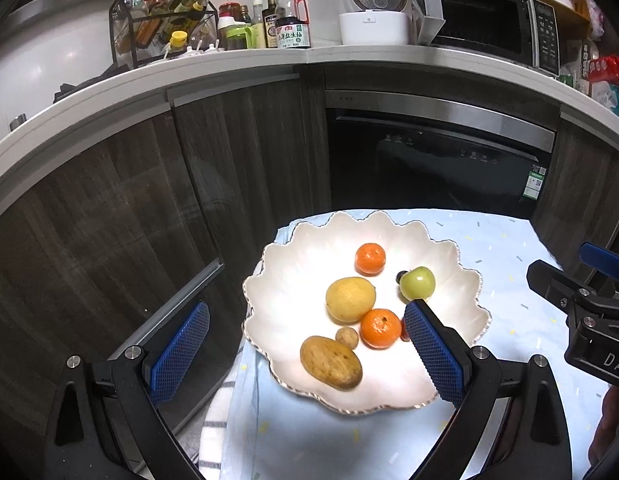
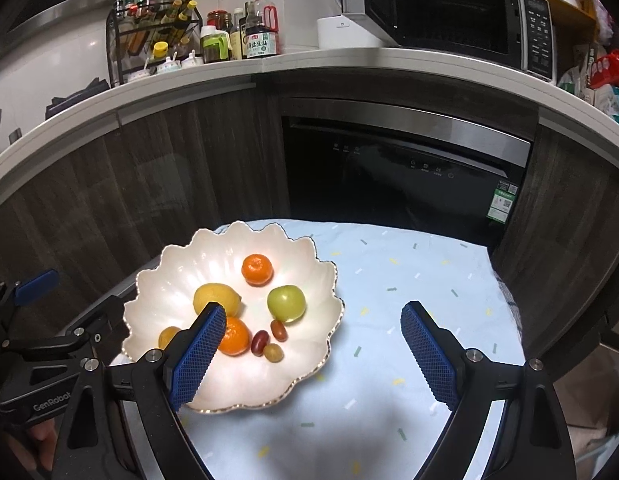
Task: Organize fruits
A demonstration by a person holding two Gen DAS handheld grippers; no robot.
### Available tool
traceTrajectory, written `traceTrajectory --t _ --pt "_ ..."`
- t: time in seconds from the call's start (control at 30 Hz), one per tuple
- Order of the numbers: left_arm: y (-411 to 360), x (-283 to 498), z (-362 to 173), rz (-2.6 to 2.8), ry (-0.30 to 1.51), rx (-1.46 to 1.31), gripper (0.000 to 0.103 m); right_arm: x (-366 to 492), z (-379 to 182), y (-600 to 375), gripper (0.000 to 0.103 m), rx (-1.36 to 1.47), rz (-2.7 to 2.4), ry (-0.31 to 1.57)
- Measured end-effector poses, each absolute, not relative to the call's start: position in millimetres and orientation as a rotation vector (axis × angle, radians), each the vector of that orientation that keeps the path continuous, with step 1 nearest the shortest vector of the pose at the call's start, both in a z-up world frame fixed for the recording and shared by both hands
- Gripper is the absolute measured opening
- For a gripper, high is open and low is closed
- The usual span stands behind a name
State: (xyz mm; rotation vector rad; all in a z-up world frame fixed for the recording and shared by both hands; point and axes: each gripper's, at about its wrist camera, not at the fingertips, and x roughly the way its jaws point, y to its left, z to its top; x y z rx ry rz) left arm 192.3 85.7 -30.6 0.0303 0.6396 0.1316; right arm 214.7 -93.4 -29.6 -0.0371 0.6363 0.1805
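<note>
A white scalloped bowl (image 1: 293, 264) (image 2: 181, 264) stands on a pale blue cloth. It holds a yellow lemon (image 1: 349, 299) (image 2: 213, 295), two mandarins (image 1: 370, 258) (image 1: 379, 328) (image 2: 256, 269), a green apple (image 1: 418, 283) (image 2: 286, 303), a brown kiwi (image 1: 330, 362), a small brown round fruit (image 1: 346, 337) and a few small red and green grape-like fruits (image 2: 269, 340). My left gripper (image 1: 307, 322) is open above the bowl's near side, holding nothing. My right gripper (image 2: 313, 324) is open over the bowl's right rim and the cloth, empty too.
The cloth-covered table (image 2: 409, 280) stands in front of dark wood cabinets and a built-in dishwasher (image 2: 405, 168). On the counter above are sauce bottles (image 1: 291, 20), a rack, a rice cooker (image 1: 375, 4) and a microwave (image 2: 461, 16). A striped towel (image 1: 213, 432) hangs at the table's left edge.
</note>
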Motion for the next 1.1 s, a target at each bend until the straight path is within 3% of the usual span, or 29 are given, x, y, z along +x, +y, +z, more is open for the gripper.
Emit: traceTrajectory --t 1.1 --pt "43.9 67.3 -27.3 0.122 0.592 0.033 0.100 83.8 -25.4 -144.1 0.090 0.001 0.109 0.556"
